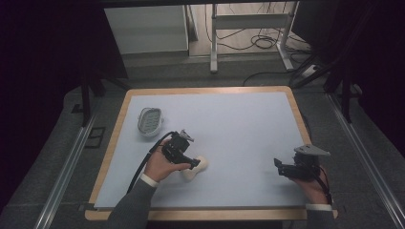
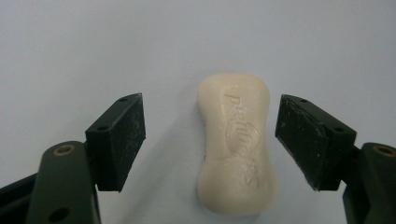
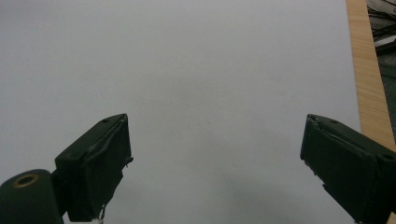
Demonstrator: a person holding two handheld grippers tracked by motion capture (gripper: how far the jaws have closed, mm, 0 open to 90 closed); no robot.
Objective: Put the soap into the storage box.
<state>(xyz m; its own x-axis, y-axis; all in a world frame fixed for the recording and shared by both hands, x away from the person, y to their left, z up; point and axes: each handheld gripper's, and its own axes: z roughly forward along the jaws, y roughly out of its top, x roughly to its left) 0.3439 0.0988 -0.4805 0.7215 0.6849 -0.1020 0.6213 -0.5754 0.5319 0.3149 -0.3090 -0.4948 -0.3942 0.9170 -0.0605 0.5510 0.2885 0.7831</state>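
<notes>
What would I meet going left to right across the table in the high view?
Soap dish → left hand-held gripper, hovering over the bar of soap, so their order is unclear → right hand-held gripper.

Dim room with dark, murky edges, table mat point(image 1: 239, 124) evenly lit from overhead, soft faint shadows, no glare, close jaws slightly blurred, mild grain

Beyond the table's far edge, a white cabinet point(image 1: 145, 28), metal desk legs point(image 1: 213, 38), tangled floor cables point(image 1: 262, 42).
</notes>
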